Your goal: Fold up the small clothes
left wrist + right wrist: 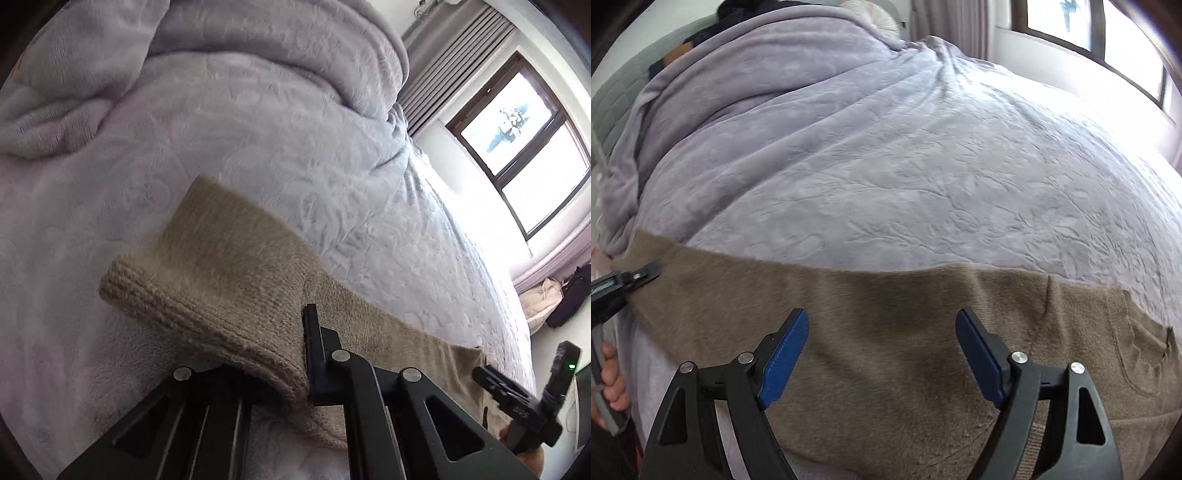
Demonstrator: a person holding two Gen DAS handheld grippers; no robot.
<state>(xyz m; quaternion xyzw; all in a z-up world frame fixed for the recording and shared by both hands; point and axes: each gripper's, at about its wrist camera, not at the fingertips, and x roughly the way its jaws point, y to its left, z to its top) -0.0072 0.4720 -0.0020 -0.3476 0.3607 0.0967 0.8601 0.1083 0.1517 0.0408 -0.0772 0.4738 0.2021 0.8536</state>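
Beige sweater (886, 332) under open right tongs (882, 354), cuff pinched in left tongs (308, 354)

Tan knit garment (886, 332); lilac leaf-embossed blanket (905, 177); blue gripper pads (785, 354).

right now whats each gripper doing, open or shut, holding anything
left gripper: shut on the ribbed edge of the tan sweater.
right gripper: open above the sweater, holding nothing.

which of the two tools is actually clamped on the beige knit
The left tool, shut on the beige knit at its ribbed edge. The right tool hangs open above it, blue pads apart.
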